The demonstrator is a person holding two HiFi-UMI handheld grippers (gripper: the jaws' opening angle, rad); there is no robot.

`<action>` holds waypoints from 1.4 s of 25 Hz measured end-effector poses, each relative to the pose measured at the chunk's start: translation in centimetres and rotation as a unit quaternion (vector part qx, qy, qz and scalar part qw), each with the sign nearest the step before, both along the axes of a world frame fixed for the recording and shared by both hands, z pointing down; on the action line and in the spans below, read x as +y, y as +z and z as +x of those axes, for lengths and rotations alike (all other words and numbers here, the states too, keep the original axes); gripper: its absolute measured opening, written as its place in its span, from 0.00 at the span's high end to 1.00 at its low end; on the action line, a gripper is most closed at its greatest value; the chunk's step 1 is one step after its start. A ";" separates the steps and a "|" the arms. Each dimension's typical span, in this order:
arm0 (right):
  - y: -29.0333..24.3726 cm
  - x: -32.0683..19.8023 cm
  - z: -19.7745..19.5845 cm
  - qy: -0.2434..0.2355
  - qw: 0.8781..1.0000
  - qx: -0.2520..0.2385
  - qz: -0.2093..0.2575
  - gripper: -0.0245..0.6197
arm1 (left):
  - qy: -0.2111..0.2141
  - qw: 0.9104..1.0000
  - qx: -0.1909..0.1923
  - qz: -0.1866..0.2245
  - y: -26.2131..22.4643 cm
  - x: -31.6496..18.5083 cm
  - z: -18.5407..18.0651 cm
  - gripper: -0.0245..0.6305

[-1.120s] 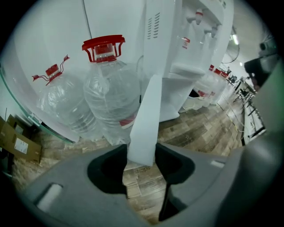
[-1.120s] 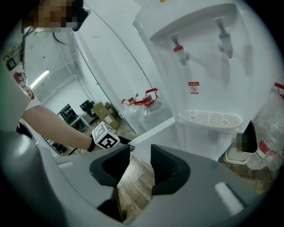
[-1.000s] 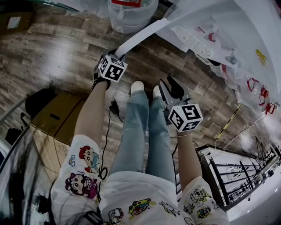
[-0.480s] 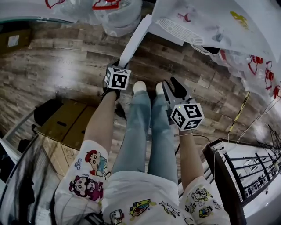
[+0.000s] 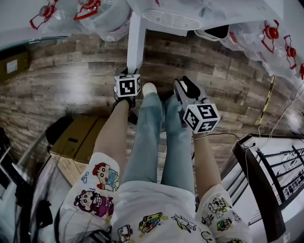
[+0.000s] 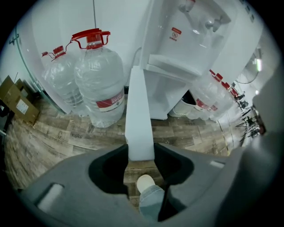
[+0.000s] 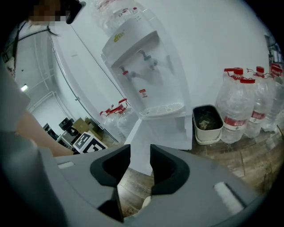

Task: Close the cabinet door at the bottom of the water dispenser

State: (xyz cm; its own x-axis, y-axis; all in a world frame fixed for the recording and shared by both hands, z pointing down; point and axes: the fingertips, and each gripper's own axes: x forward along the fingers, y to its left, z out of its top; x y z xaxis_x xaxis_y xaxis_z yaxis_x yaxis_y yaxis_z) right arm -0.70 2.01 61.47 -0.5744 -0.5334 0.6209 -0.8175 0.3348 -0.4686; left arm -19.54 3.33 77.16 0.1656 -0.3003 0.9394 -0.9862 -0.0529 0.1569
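Observation:
The white cabinet door (image 5: pixel 135 42) stands open from the foot of the water dispenser (image 5: pixel 190 14) and shows edge-on, running straight down the head view. My left gripper (image 5: pixel 129 72) is at its free end. In the left gripper view the door edge (image 6: pixel 140 119) fills the gap between the jaws, so my left gripper (image 6: pixel 140 153) is shut on it. My right gripper (image 5: pixel 184 88) hovers to the door's right, over the person's legs, apart from the door. Its jaws (image 7: pixel 140 164) stand open with nothing between them; the door panel (image 7: pixel 159 137) lies beyond.
Large water bottles (image 6: pixel 95 80) stand left of the dispenser (image 6: pixel 186 53), and more bottles (image 7: pixel 237 106) to its right. A white bin (image 7: pixel 207 124) sits beside the dispenser. A cardboard box (image 5: pixel 78 137) lies at the left, a metal rack (image 5: pixel 266 180) at the right. The person's shoes (image 5: pixel 149 89) are just below the door.
The left gripper has moved sideways with the door edge in it; the door slanted up to the right before and now runs straight up. The right gripper has shifted along with it.

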 end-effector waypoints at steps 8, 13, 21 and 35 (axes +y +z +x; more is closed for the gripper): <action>0.4 0.8 6.2 0.047 0.999 0.005 -0.005 0.73 | -0.050 0.998 0.004 -0.025 0.2 -0.2 4.1 0.68; 0.3 0.3 10.7 0.078 0.997 0.018 0.005 0.74 | -0.089 0.995 0.018 -0.027 0.1 -0.8 7.4 0.67; 1.7 0.9 16.6 0.119 0.993 0.024 -0.008 0.74 | -0.130 0.991 0.019 -0.025 0.3 -2.6 12.2 0.66; 4.4 -0.6 21.4 0.134 0.989 0.044 -0.043 0.75 | -0.164 0.986 0.015 -0.025 0.8 -6.6 18.6 0.63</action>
State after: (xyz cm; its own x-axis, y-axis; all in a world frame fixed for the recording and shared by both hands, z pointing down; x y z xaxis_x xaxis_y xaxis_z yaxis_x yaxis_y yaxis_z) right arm 20.71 1.45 65.87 -0.3608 -0.6021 0.7122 -0.9106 0.0625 -0.4085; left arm -0.96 -3.26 77.99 0.0947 -0.2956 0.9506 -0.9441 0.2762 0.1799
